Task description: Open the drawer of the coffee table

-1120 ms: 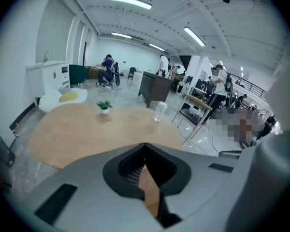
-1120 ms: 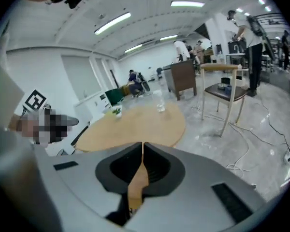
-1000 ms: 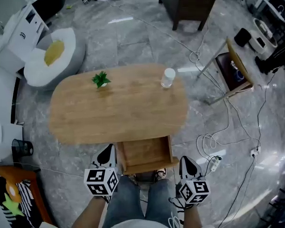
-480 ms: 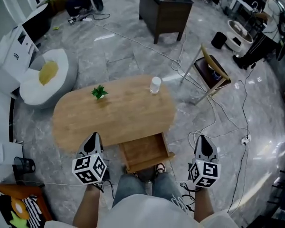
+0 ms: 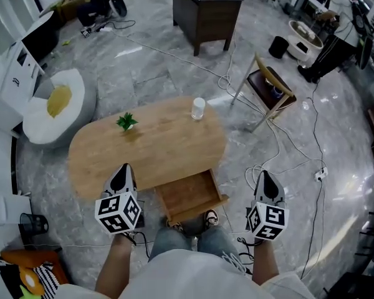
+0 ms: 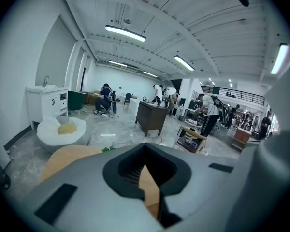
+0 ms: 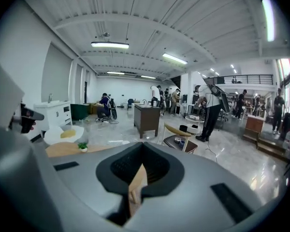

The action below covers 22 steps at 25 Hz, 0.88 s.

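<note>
The oval wooden coffee table [image 5: 168, 148] stands mid-floor in the head view, and its drawer [image 5: 190, 197] is pulled out toward me and looks empty. My left gripper [image 5: 123, 170] hovers left of the drawer, over the table's near edge, with its jaws together and nothing held. Right of the drawer, off the table and above the floor, my right gripper [image 5: 265, 176] is also shut and empty. In the left gripper view the left gripper [image 6: 145, 146] points over the table [image 6: 63, 156]. The right gripper [image 7: 143, 144] faces across the room past the table [image 7: 63, 149].
A small green plant [image 5: 126, 122] and a white cup [image 5: 198, 108] sit on the table. A white seat with a yellow cushion [image 5: 53, 104] is at the left, a wooden chair [image 5: 268, 86] and cables [image 5: 287, 157] at the right. A dark desk [image 5: 206, 8] stands beyond. My shoes [image 5: 209, 218] are below the drawer.
Both grippers have risen and drawn apart from the drawer's sides. The head view has pulled back and shows more of the room. The drawer stays open.
</note>
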Each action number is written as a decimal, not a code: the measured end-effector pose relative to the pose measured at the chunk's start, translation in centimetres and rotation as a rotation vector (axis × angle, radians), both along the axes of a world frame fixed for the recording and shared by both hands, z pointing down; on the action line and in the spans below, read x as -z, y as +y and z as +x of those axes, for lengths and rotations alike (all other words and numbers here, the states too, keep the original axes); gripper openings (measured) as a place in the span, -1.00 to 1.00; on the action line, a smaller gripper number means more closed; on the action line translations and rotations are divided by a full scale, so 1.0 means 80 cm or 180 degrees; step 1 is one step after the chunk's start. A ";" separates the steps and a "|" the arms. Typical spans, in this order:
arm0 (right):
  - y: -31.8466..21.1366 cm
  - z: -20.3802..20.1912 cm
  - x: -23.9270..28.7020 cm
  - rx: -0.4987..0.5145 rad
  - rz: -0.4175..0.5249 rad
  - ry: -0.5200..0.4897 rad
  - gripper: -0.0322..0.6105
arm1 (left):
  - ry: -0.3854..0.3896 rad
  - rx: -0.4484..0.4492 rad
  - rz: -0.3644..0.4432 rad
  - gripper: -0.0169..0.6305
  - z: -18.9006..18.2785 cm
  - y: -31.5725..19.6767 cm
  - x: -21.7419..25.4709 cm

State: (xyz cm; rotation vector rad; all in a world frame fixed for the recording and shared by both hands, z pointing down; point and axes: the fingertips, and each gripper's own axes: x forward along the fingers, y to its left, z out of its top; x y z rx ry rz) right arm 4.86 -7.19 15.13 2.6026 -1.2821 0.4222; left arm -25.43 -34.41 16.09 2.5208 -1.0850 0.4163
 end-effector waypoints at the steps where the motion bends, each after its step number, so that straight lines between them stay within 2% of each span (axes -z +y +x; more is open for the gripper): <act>1: 0.001 -0.002 0.001 0.0011 -0.0044 0.0035 -0.90 | 0.0009 -0.0012 0.0001 -0.98 0.002 0.002 0.002; 22: 0.008 0.019 0.007 -0.0025 -0.0033 -0.0072 -0.90 | 0.0020 -0.0024 0.0009 -0.98 0.026 0.013 0.009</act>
